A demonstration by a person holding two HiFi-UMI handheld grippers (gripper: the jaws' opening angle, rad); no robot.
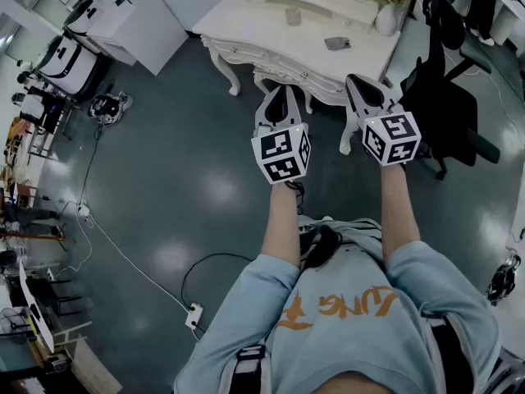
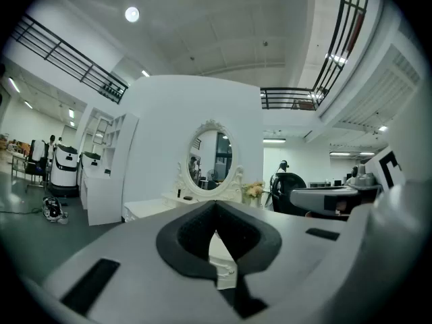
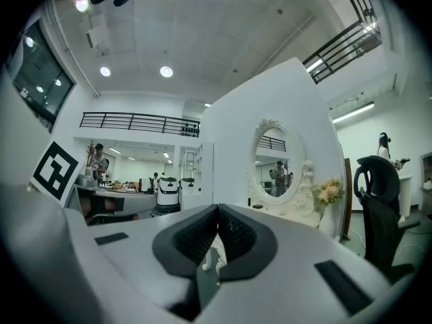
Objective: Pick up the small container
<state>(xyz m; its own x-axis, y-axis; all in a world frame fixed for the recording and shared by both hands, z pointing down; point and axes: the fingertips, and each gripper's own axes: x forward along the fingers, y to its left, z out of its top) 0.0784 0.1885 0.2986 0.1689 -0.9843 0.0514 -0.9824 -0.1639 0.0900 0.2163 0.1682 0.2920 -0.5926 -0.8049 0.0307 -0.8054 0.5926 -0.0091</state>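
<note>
Approach step, nothing gripped. Left gripper (image 1: 277,103) and right gripper (image 1: 361,89): jaws together, empty, short of table. Advice: step closer, part one gripper's jaws before descent, straddle container squarely, close gently.

Open hall, dark glossy floor (image 1: 189,179). White dressing table (image 1: 271,39), black office chair (image 1: 447,105), oval mirror (image 2: 210,155), flower vase (image 1: 387,16). Small container (image 1: 293,15) (probably the grey upright one) mid-tabletop, well apart from both grippers.

Far: passage blocked by white dressing table (image 1: 246,23) | right: hemmed in by black office chair (image 1: 447,109) | left of left gripper (image 1: 276,97): open floor (image 1: 180,162) offered, crossed near by cable (image 1: 135,259)
</note>
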